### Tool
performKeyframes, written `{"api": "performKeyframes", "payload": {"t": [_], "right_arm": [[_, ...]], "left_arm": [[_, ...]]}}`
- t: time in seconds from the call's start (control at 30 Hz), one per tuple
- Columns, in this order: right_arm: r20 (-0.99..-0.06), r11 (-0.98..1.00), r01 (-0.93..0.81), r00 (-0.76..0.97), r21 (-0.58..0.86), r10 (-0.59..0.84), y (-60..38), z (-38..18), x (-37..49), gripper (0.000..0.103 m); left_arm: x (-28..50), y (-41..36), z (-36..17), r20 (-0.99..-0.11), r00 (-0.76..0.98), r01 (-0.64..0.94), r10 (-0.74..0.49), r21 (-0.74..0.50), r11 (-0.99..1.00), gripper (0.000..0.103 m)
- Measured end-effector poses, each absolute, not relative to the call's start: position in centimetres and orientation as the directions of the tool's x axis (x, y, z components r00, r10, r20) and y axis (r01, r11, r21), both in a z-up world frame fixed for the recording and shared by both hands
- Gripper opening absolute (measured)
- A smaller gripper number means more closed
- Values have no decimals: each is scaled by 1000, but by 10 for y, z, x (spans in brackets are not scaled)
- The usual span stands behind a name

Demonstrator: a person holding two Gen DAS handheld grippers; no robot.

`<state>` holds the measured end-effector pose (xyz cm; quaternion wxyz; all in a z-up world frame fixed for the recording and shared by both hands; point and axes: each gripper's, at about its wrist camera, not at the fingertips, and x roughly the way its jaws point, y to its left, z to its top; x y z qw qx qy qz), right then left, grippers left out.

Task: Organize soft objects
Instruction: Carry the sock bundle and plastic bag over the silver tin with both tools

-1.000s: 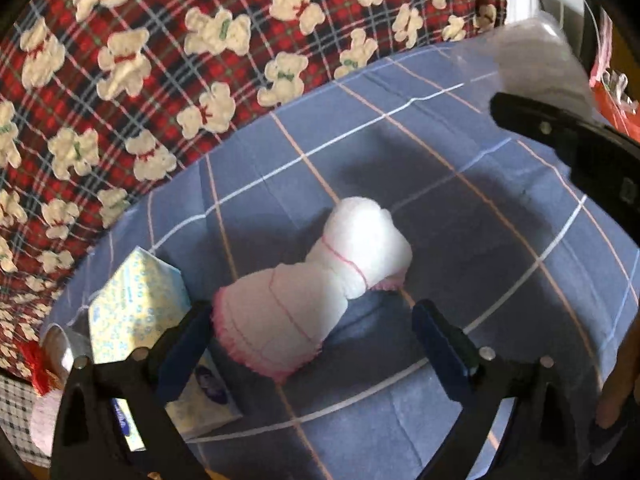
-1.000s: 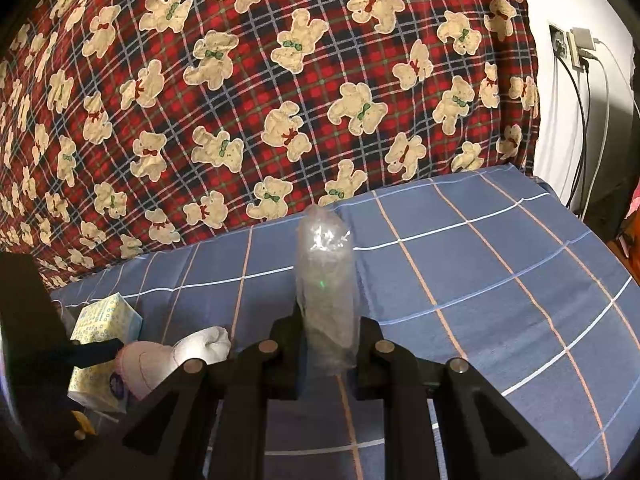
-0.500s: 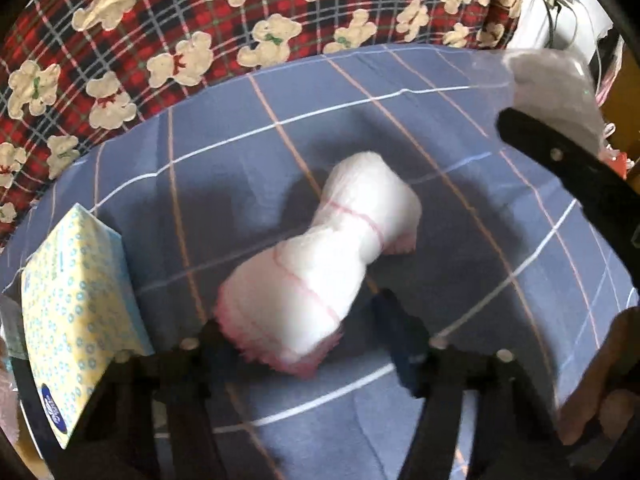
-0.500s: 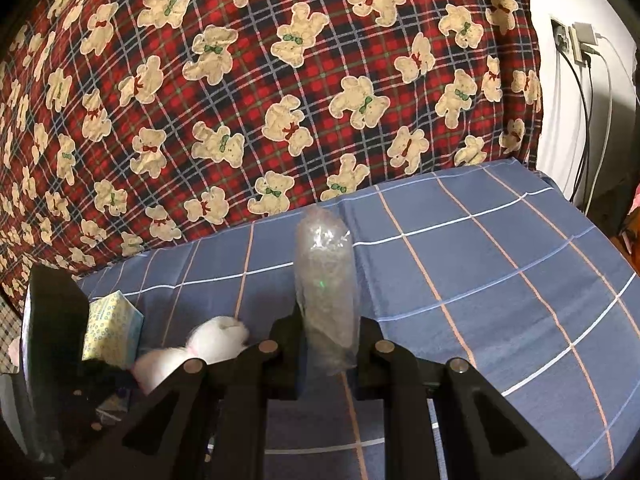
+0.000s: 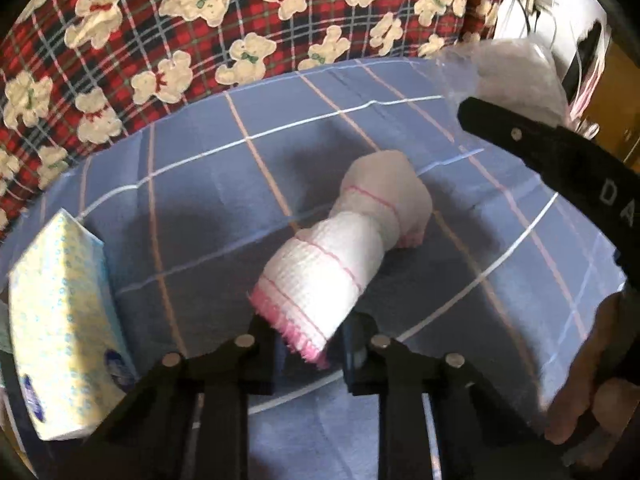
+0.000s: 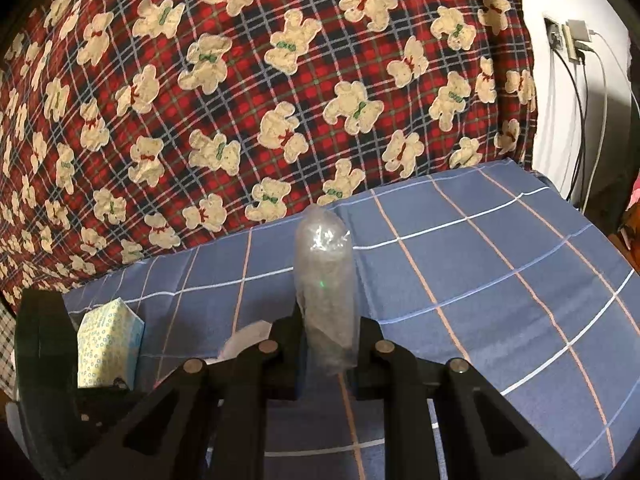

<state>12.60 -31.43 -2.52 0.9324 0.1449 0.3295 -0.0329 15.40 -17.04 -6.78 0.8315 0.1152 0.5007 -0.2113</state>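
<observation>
Jaws shut: sock roll (image 5: 344, 256), plastic bag (image 6: 326, 292) partly hidden

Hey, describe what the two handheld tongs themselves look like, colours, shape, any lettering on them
Both are matte black plastic. The left tongs and right tongs each have two angular, ribbed arms that fan out toward the camera, joined by round silver pins. In the left wrist view the right one's side carries pale capital letters, "DA" visible. A bare hand shows there; no sleeve or cables on either tool.
</observation>
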Motion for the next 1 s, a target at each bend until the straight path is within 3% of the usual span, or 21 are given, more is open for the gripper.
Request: {"api": "performKeyframes", "payload": {"t": [0.1, 0.17, 0.5, 0.87, 1.0], "right_arm": [[-610, 952, 171, 792, 255, 22, -319, -22, 123, 17], [-606, 947, 186, 796, 264, 12, -323, -21, 122, 17], [-600, 942, 203, 800, 267, -2, -328, -20, 121, 17], [-565, 956, 194, 824, 218, -38, -320, -19, 118, 17], [-538, 968, 174, 842, 183, -49, -309, -17, 112, 17]], "left_arm": [[151, -167, -59, -861, 398, 470, -317, -105, 876, 18], [145, -167, -50, -839, 438, 476, -323, -88, 875, 19], [116, -164, -22, -736, 622, 418, -268, 22, 908, 18], [83, -128, 0, -558, 799, 267, -225, -7, 964, 19], [78, -123, -5, -536, 815, 254, -220, -10, 967, 19]]}}
